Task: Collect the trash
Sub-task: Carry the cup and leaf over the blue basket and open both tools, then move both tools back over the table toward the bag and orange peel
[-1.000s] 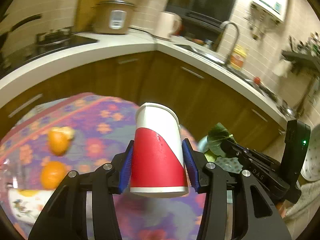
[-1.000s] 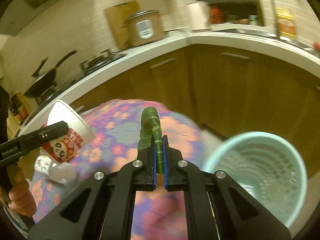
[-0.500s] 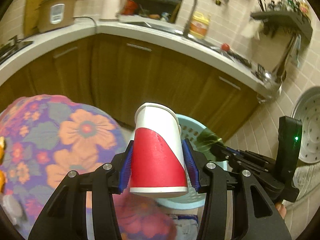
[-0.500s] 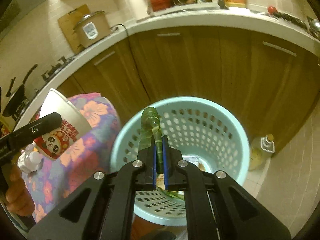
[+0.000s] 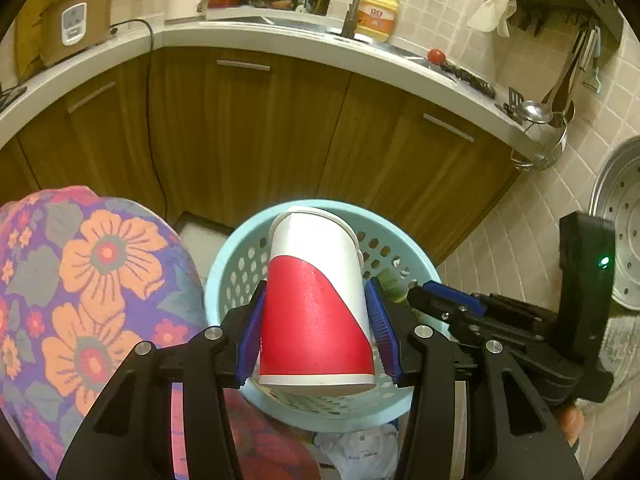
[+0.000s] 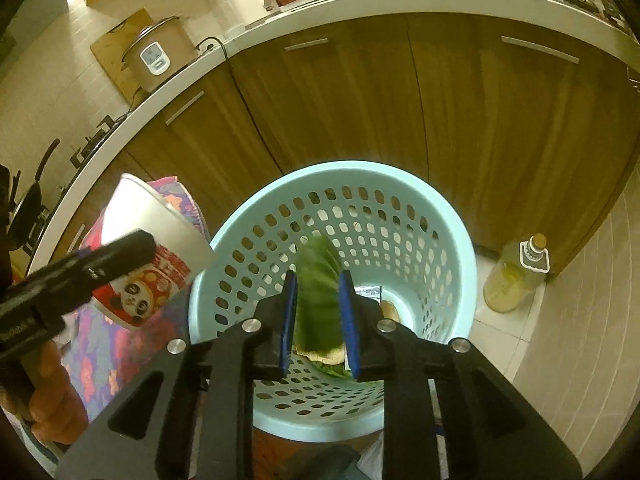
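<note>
Since half a second earlier, the right gripper had been parted, and the green leaf, blurred, was seen loose between its spread fingers over the pale blue perforated basket. The paper cup, white above and red below with a panda print, was held clamped in the left gripper, tilted above the basket rim beside the floral cloth.

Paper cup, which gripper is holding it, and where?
Left gripper fingers clamp the paper cup by its sides, near the base.
</note>
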`<act>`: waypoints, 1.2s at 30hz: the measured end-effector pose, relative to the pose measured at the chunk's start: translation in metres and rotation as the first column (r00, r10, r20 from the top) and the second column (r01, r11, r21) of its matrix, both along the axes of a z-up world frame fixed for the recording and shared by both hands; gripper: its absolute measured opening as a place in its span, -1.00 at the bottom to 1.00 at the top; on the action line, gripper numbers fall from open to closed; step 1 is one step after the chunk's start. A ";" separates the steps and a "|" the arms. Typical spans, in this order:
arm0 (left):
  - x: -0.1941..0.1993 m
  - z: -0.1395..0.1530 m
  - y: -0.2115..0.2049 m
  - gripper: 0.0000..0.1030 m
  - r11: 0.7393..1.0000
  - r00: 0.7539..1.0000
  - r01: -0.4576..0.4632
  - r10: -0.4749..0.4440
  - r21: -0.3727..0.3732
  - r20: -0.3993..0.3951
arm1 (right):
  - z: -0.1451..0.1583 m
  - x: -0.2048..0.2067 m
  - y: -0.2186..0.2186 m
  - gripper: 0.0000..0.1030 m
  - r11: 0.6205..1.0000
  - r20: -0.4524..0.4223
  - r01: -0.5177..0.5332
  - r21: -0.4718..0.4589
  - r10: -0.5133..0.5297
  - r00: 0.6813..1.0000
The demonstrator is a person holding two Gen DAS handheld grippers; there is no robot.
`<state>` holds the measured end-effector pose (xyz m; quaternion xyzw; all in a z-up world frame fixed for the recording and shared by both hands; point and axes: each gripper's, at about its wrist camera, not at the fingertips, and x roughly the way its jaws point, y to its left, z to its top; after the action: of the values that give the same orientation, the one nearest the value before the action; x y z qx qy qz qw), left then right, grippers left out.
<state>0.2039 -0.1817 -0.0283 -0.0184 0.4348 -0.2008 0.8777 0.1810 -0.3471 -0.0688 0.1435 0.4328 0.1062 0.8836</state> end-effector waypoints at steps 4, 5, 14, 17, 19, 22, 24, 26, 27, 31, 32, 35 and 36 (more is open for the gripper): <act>0.000 -0.004 -0.002 -0.10 1.000 1.000 0.008 -0.008 -0.001 -0.008 | 0.001 0.000 0.001 -0.48 1.000 -0.003 0.001 -0.016 -0.001 1.000; 0.000 -0.005 -0.003 -0.10 1.000 1.000 0.010 -0.010 -0.002 -0.007 | 0.001 0.000 0.001 -0.47 1.000 -0.002 0.003 -0.014 -0.003 1.000; -0.002 -0.011 -0.004 0.23 1.000 1.000 0.019 -0.019 -0.008 -0.005 | 0.025 -0.013 -0.004 -0.18 1.000 0.060 0.030 -0.010 -0.029 0.998; -0.006 -0.011 0.003 0.23 1.000 1.000 0.006 -0.006 -0.013 -0.004 | 0.034 -0.019 -0.002 -0.18 0.999 0.081 0.031 -0.007 -0.030 0.996; -0.010 -0.010 0.011 0.23 1.000 1.000 -0.011 0.011 -0.011 0.000 | 0.040 -0.022 0.003 -0.18 1.000 0.095 0.020 -0.007 -0.019 0.995; -0.024 -0.001 0.027 0.23 0.999 0.999 -0.036 0.036 -0.008 0.031 | 0.053 -0.029 0.017 -0.18 1.000 0.131 -0.017 -0.009 0.018 0.991; -0.035 0.007 0.040 0.23 0.998 0.997 -0.055 0.055 -0.005 0.061 | 0.062 -0.033 0.031 -0.18 0.999 0.156 -0.051 -0.011 0.052 0.986; -0.050 0.018 0.060 0.23 0.996 0.992 -0.084 0.084 -0.009 0.096 | 0.071 -0.037 0.049 -0.18 0.996 0.184 -0.094 -0.012 0.094 0.978; -0.055 0.022 0.066 0.23 0.995 0.990 -0.095 0.095 -0.010 0.107 | 0.075 -0.039 0.056 -0.15 0.994 0.194 -0.111 -0.015 0.112 0.975; -0.083 0.043 0.108 0.23 0.986 0.973 -0.163 0.166 -0.033 0.159 | 0.088 -0.048 0.100 0.00 0.978 0.231 -0.207 -0.029 0.208 0.951; -0.093 0.050 0.124 0.23 0.981 0.965 -0.189 0.193 -0.041 0.175 | 0.089 -0.049 0.107 0.01 0.974 0.232 -0.225 -0.029 0.225 0.946; -0.116 0.064 0.158 0.25 0.968 0.945 -0.246 0.252 -0.055 0.209 | 0.092 -0.053 0.149 0.01 0.950 0.231 -0.307 -0.051 0.310 0.922; -0.124 0.068 0.172 0.28 0.961 0.935 -0.270 0.276 -0.058 0.221 | 0.093 -0.056 0.162 0.01 0.943 0.233 -0.327 -0.065 0.333 0.914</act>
<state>0.0804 -0.0101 0.0398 -0.0671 0.3222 -0.0834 0.9406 0.1254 -0.1852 0.0238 0.0436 0.3418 0.2648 0.9007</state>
